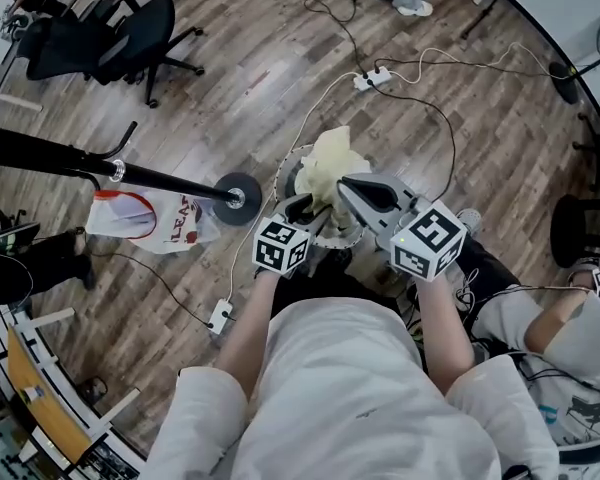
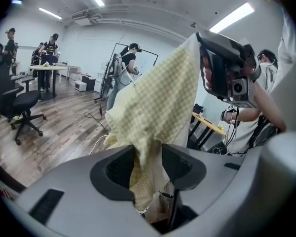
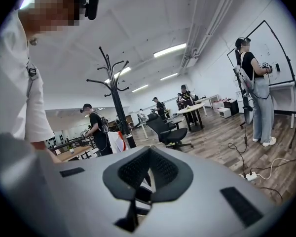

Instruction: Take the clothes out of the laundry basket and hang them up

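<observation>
A pale yellow checked cloth (image 1: 330, 158) rises out of the round white laundry basket (image 1: 284, 176) just in front of me. My right gripper (image 1: 344, 182) is shut on the cloth's upper edge and holds it up; in the left gripper view it shows at the upper right, the cloth (image 2: 158, 98) hanging from its tip. In its own view the right gripper (image 3: 149, 151) shows closed pads that hide the cloth. My left gripper (image 1: 302, 206) sits lower, jaws apart, with the cloth hanging loosely between them (image 2: 148, 157). The black coat stand (image 3: 113, 95) stands to the left.
The coat stand's base (image 1: 238, 196) is beside the basket, with a white and red garment (image 1: 145, 218) by it. Cables and a power strip (image 1: 372, 78) lie on the wood floor. An office chair (image 1: 130, 33) stands far left. Other people work in the background.
</observation>
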Demonstrator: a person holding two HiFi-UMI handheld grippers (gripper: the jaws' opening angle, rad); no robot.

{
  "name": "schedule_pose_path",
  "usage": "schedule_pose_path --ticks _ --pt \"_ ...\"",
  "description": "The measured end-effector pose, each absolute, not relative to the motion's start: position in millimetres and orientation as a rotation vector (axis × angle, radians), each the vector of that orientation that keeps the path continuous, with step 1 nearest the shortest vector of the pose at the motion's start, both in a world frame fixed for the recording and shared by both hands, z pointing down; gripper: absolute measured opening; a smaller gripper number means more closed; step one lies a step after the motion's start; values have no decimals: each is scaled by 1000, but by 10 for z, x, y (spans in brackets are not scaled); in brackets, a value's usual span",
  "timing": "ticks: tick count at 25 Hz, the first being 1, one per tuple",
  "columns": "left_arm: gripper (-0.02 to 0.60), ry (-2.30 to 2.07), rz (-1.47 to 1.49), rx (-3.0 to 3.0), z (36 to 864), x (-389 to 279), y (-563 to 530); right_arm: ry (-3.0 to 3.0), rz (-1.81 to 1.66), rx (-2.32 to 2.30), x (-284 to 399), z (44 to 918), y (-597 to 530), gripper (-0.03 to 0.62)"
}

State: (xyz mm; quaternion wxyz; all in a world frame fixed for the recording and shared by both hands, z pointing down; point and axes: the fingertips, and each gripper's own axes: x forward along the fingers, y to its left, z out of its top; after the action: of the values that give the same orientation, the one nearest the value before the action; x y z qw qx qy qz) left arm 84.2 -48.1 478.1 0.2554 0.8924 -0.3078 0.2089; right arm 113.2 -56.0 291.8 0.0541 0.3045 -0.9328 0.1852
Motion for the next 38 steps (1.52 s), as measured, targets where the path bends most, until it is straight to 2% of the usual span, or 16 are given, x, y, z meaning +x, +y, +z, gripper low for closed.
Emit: schedule_pose_path --ticks 6,8,18,32,38 --pt "58 -874 585 2470 4641 693 -484 -2859 547 935 1095 2859 -555 5" --pt "38 -898 583 2477 4571 597 -490 -2847 551 948 1078 2867 -553 5" --pt "31 -1077 470 2544 3855 -102 -622 -2788 536 950 780 2933 -411 6" --pt "31 -1143 323 2749 2960 -739 -539 -2802 470 766 -64 3007 -6 11" --pt "29 -1139 204 2845 2523 -1017 -598 -2803 427 697 -240 2949 6 83"
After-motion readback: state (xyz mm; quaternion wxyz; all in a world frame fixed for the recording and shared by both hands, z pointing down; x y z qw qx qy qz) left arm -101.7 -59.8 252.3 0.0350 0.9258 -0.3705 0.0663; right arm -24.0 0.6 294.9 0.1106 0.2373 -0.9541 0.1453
